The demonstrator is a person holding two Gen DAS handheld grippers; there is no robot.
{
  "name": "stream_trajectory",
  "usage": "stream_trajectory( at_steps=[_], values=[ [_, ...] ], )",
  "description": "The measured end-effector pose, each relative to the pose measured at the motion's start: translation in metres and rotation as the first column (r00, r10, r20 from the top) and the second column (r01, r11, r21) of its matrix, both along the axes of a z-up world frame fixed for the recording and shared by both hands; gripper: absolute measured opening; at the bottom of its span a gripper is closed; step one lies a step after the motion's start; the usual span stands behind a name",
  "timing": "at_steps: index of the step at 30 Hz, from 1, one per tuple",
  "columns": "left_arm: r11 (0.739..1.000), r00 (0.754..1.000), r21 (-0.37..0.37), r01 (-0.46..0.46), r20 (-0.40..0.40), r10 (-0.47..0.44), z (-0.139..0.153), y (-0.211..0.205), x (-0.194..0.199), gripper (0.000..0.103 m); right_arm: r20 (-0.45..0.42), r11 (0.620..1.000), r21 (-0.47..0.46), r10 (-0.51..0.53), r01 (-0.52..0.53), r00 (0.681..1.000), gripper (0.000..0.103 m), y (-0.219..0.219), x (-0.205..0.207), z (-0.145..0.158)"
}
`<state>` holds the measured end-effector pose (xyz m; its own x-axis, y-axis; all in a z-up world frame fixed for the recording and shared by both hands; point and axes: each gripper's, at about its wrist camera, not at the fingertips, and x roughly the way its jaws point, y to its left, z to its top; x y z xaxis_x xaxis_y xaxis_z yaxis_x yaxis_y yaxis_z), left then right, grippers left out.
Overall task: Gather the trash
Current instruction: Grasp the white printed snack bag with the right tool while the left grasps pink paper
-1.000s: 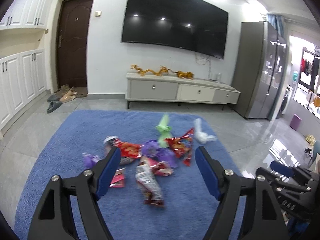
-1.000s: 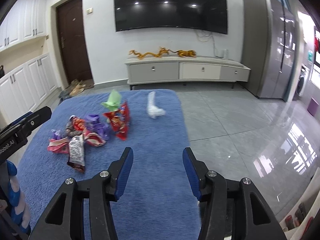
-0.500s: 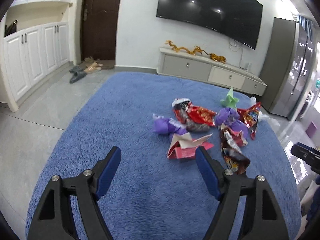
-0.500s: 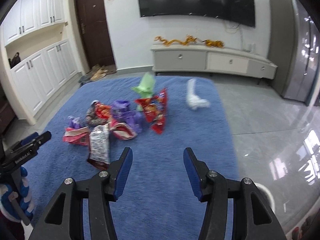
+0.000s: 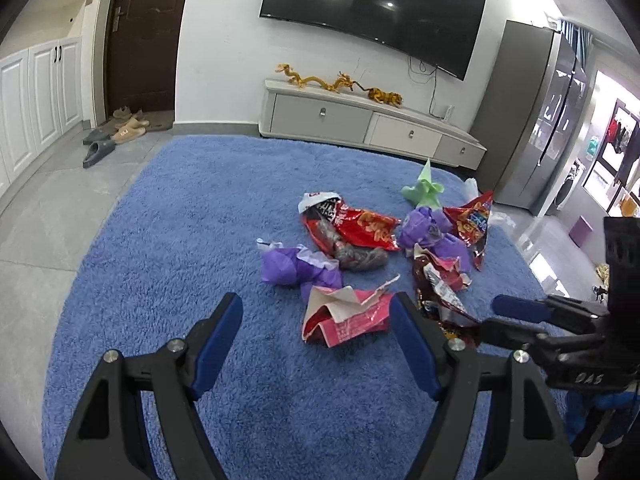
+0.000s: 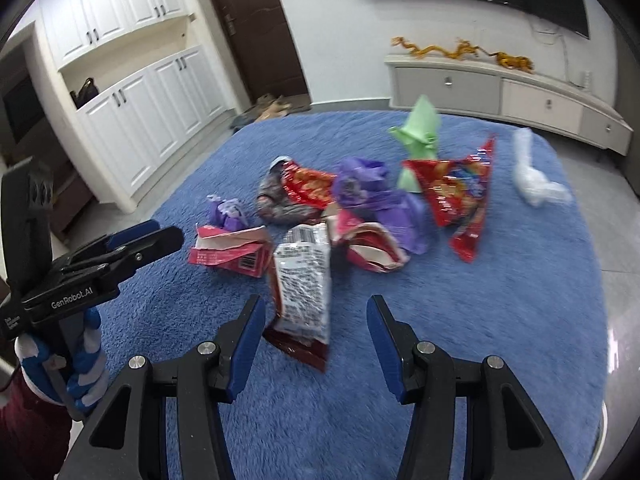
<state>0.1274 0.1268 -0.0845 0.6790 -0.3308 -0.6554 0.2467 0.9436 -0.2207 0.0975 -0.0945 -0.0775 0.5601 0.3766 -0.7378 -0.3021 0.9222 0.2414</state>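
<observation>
Trash lies in a loose heap on the blue rug [image 5: 168, 240]: a torn pink wrapper [image 5: 346, 316], a purple bag [image 5: 288, 266], a red snack bag [image 5: 360, 230], a green paper scrap [image 5: 424, 190], and a silver-backed packet [image 6: 306, 280] nearest me. My left tongs [image 5: 316, 320] hang spread above the rug, nothing pinched, with the pink wrapper just beyond the right-hand finger. My right tongs [image 6: 316, 320] are also spread and grip nothing; the silver-backed packet lies on the rug in line with the gap between the fingers. A white plastic bag [image 6: 534, 178] sits apart from the heap, near the rug's far edge. My gloved left hand [image 6: 80, 364] grips its handle.
</observation>
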Motion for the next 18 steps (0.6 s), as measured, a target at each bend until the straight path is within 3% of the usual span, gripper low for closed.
stream_trajectory(
  at_steps=[6,10,14,18],
  values=[
    [0.998,0.998,-0.056,-0.004,-0.066,0.000,-0.013,0.000,0.016,0.074,-0.034,0.999,-0.008,0.036,-0.036,0.999,0.050,0.014,0.016,-0.020],
    [0.993,0.994,-0.119,-0.011,-0.112,-0.002,-0.020,-0.002,0.030,0.075,-0.057,0.998,0.022,0.053,-0.052,0.997,0.033,0.011,0.015,-0.029],
    [0.981,0.986,-0.188,-0.041,-0.168,0.009,-0.028,0.000,0.041,0.075,-0.044,0.998,0.013,0.062,-0.062,0.997,0.033,0.000,0.001,-0.026],
    [0.978,0.979,-0.196,-0.071,-0.200,0.032,-0.037,-0.004,0.046,0.075,-0.046,0.999,0.030,0.035,-0.034,0.998,0.032,-0.018,-0.014,-0.024]
  ],
)
